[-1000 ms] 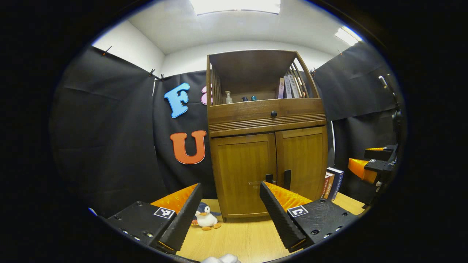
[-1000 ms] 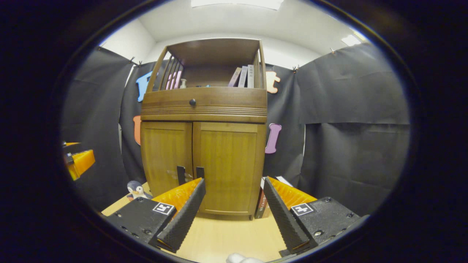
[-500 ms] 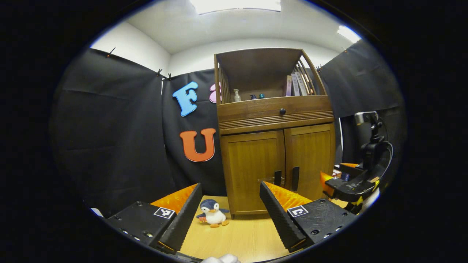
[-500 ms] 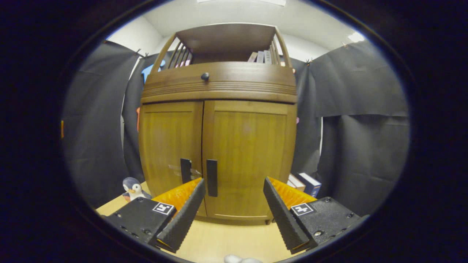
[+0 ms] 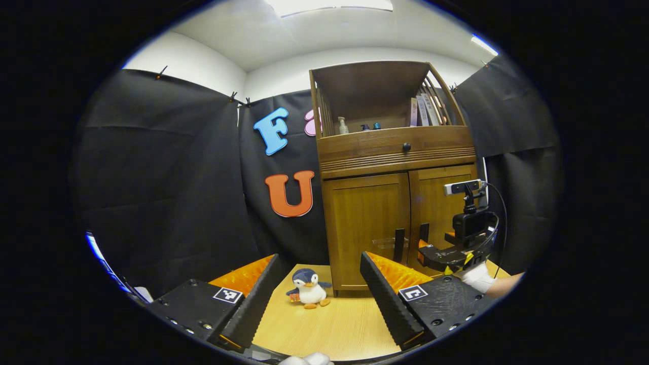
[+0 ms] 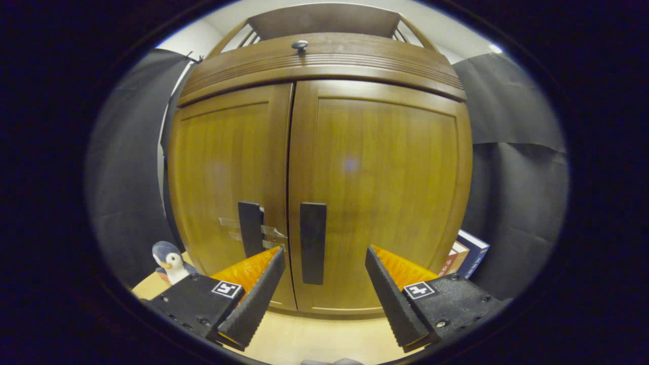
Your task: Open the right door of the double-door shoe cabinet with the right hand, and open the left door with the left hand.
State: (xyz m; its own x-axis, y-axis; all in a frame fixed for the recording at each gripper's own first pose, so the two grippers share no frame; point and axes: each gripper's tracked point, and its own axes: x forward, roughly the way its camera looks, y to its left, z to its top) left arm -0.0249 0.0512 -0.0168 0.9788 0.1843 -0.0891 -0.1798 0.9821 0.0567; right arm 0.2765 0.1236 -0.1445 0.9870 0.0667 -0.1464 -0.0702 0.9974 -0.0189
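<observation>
Both tongs are standing wide apart and gripping nothing. In the right gripper view, the right tongs [image 6: 324, 296] are facing the shoe cabinet [image 6: 324, 66] up close, with the right door [image 6: 385, 167] sitting shut and its dark upright handle [image 6: 313, 242] hanging in the gap between the fingers, apart from both. The left door [image 6: 225, 167] is sitting shut too, its handle [image 6: 250, 228] lying just at eleven o'clock of the left finger. In the left gripper view, the left tongs [image 5: 320, 299] are hovering over the desk [image 5: 329, 329], well apart from the cabinet at one o'clock. A toy penguin [image 5: 309, 289] is sitting on the desk near the cabinet's left corner. Books [image 6: 464, 253] are leaning beside the cabinet's right side.
</observation>
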